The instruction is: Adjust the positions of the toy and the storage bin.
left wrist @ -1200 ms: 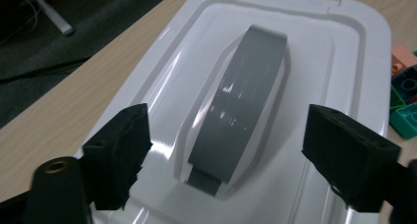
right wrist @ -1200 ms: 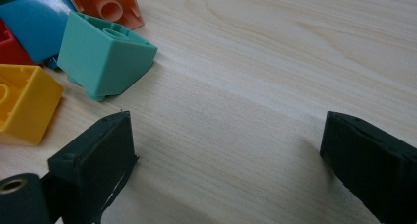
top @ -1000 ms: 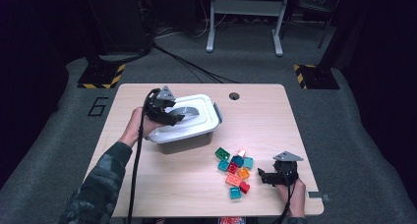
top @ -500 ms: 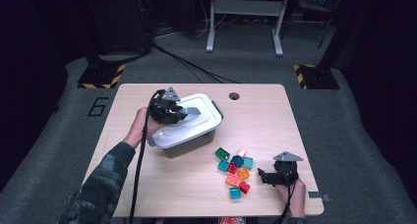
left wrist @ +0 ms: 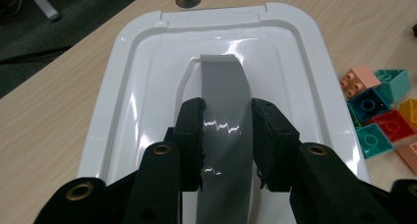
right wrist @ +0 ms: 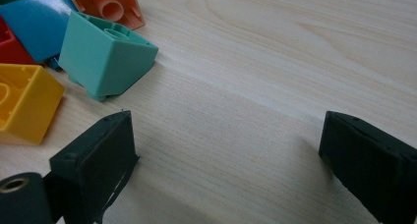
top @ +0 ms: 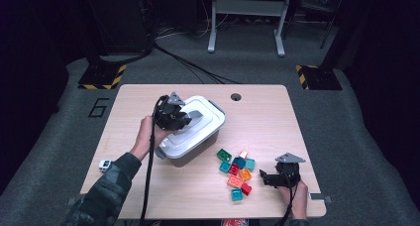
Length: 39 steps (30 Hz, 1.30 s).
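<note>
On the white lid [left wrist: 147,86], the left tool [left wrist: 227,135] has just clamped the grey handle [left wrist: 223,101] and should lift straight up, while the right tool [right wrist: 226,170] gapes empty near the blocks [top: 237,171].

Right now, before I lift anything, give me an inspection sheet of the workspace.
Surface: light wooden table, round cable hole near its far edge.
Job's things: white plastic lidded box; grey lid handle lying flat.
Clutter: pile of coloured plastic building blocks; small white object by the near-left edge.
Grippers: left gripper shut on the grey lid handle, having just closed; right gripper open over bare table.
Cables: one trailing from each gripper; more on the floor.
Surroundings: dark carpet, metal stand legs, striped floor markers.
</note>
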Each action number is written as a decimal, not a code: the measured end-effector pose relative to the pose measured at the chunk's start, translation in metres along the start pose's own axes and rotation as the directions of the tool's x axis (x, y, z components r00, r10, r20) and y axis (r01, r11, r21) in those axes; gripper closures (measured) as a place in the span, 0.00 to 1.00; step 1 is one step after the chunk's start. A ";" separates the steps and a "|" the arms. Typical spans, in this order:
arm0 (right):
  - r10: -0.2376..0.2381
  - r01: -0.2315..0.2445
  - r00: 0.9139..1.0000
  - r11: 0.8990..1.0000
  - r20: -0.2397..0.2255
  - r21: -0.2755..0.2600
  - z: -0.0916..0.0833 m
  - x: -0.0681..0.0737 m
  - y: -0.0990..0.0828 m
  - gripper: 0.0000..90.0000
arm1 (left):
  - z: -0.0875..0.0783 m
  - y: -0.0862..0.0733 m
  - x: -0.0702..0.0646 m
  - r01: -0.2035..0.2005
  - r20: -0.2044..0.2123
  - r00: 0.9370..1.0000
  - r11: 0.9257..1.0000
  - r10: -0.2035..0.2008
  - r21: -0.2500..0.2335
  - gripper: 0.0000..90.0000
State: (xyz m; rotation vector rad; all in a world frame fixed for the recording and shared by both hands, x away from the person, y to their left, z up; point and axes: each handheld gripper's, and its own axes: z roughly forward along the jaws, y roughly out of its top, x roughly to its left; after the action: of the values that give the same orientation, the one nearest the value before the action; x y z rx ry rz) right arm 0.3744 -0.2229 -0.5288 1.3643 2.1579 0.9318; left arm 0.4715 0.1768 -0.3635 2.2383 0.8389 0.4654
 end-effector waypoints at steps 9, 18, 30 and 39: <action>0.001 -0.001 1.000 1.000 0.003 0.001 0.000 0.000 0.000 0.07 | -0.003 -0.001 -0.010 0.103 -0.009 0.995 0.995 -0.103 -0.003 0.74; 0.000 0.000 1.000 1.000 0.004 -0.001 0.000 0.000 0.000 0.07 | -0.009 -0.007 -0.016 0.104 0.001 0.995 0.995 -0.104 -0.009 0.74; 0.000 0.000 1.000 1.000 0.004 -0.001 0.000 0.000 0.000 0.07 | 0.000 -0.013 -0.022 0.062 -0.037 0.998 0.997 -0.060 0.046 0.74; 0.000 0.000 1.000 1.000 0.004 -0.001 0.000 0.000 0.000 0.07 | 0.007 -0.007 -0.030 0.096 -0.029 0.995 0.995 -0.095 0.030 0.74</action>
State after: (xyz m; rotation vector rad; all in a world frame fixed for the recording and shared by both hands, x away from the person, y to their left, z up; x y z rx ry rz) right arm 0.3741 -0.2229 -0.5288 1.3642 2.1546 0.9291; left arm 0.4503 0.1565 -0.3756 2.2136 0.9689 0.4417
